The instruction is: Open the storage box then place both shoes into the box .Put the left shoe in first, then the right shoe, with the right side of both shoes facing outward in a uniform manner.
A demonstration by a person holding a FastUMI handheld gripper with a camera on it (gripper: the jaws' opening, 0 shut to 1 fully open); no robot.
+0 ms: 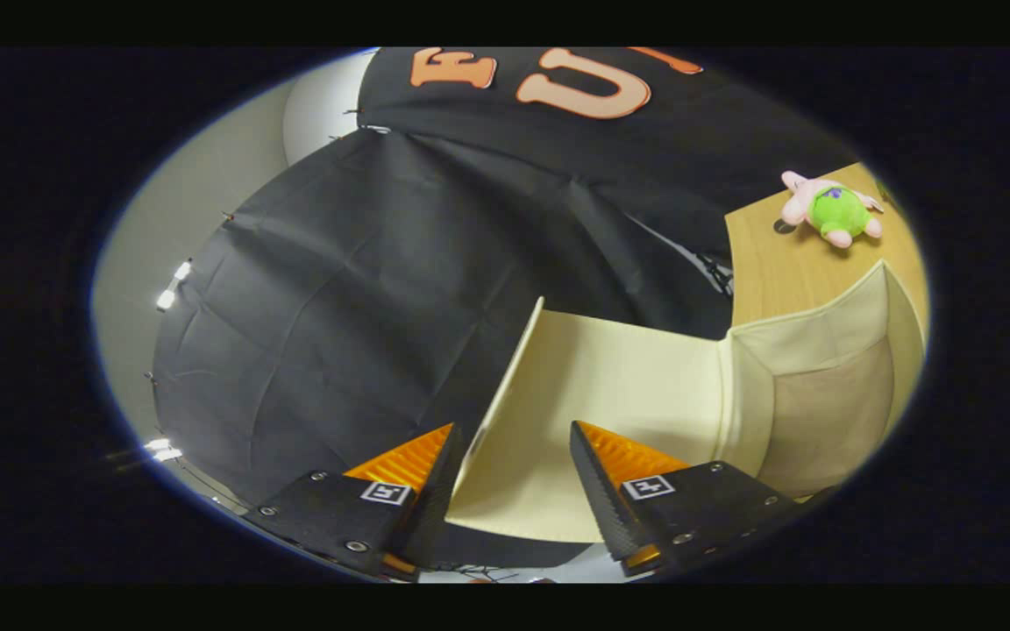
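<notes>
Backdrop: black cloth booth wall (365,289), creased, covering most of the far side; a pale wall (154,237) shows at its left margin with small bright lights.

Surface: wooden tabletop (777,263), seen at the far right, tilted in this view.

Item 1: storage box (821,386), cream fabric, standing on the tabletop at the right. Its interior is visible, a greyish-beige lining inside cream walls.

Item 2: box lid (610,394), cream flap, swung out from the box's left edge and spreading toward the near side. Its left rim runs up from between the fingers; the flat panel lies between and just beyond them.

Item 3: plush toy (831,210), pink with a green body, lying on the tabletop beyond the box, well apart from the fingers.

Tool: gripper (514,443), fingers parted with a wide gap. The lid's lower part sits in that gap; whether either finger touches the flap cannot be told. Neither finger visibly presses it.
</notes>
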